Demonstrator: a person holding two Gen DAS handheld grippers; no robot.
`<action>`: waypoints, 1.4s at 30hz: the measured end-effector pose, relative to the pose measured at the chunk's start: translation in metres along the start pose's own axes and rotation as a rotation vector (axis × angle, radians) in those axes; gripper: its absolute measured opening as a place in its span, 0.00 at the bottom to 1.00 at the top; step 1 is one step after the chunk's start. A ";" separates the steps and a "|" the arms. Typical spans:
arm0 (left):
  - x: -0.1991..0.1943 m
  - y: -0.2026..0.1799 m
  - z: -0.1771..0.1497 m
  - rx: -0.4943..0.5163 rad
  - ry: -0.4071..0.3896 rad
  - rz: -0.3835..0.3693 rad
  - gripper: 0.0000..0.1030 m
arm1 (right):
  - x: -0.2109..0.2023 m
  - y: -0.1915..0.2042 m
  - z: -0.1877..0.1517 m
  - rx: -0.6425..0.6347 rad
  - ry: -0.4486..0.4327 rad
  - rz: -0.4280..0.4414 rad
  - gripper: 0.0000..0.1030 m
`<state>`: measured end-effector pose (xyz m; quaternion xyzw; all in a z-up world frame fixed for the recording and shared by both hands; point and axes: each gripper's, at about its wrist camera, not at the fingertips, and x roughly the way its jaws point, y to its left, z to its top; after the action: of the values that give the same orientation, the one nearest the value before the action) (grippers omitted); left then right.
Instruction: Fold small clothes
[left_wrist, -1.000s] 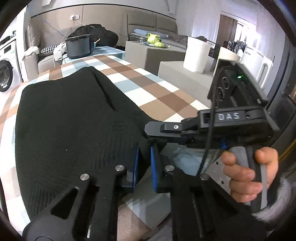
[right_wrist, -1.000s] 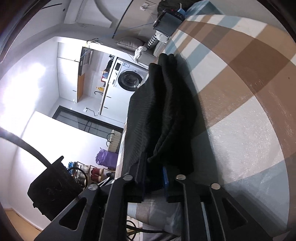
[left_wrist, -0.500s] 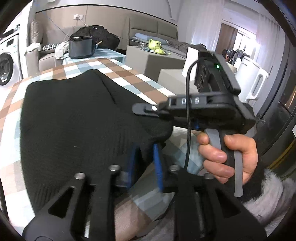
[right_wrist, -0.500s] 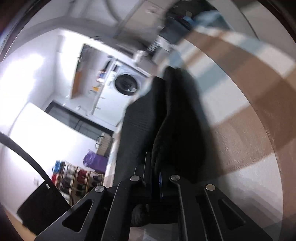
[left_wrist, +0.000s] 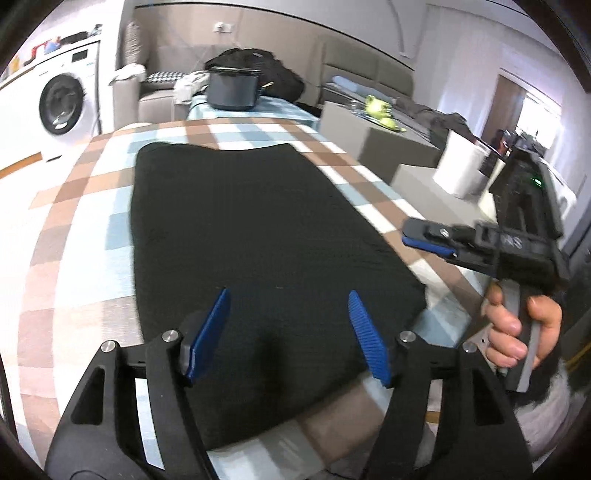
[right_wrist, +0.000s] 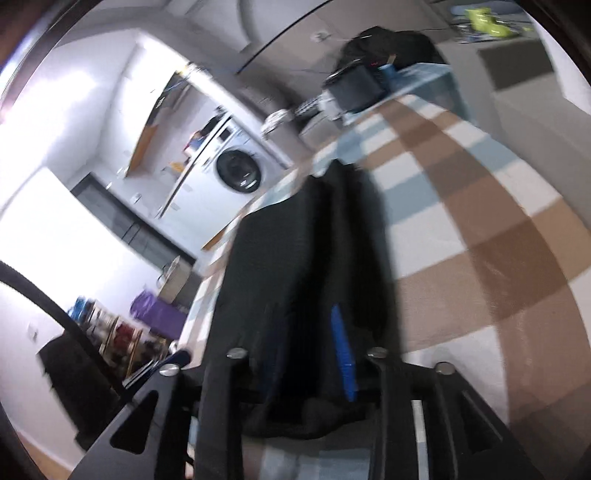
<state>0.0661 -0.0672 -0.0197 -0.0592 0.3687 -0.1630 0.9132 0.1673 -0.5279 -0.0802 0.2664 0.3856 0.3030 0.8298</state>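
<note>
Two grippers work over the black ribbed knit garment (left_wrist: 258, 236) lying flat on the brown, blue and white checked worktop (left_wrist: 74, 206), bare cloth on both sides: left gripper (left_wrist: 288, 332) jaws opening, nothing clamped; right gripper (left_wrist: 428, 240), lettering blurred, jaws opening.
</note>
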 end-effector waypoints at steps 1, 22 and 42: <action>0.000 0.008 0.000 -0.013 0.000 0.005 0.62 | 0.006 0.005 0.001 -0.015 0.014 0.004 0.30; 0.006 0.103 -0.033 -0.187 0.078 0.100 0.63 | 0.063 0.018 -0.006 -0.072 0.148 -0.070 0.15; 0.004 0.072 -0.052 -0.130 0.113 0.068 0.39 | 0.026 0.010 -0.030 -0.108 0.125 -0.159 0.58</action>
<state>0.0515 -0.0005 -0.0765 -0.0964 0.4313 -0.1110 0.8901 0.1538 -0.4969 -0.1030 0.1704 0.4398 0.2724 0.8387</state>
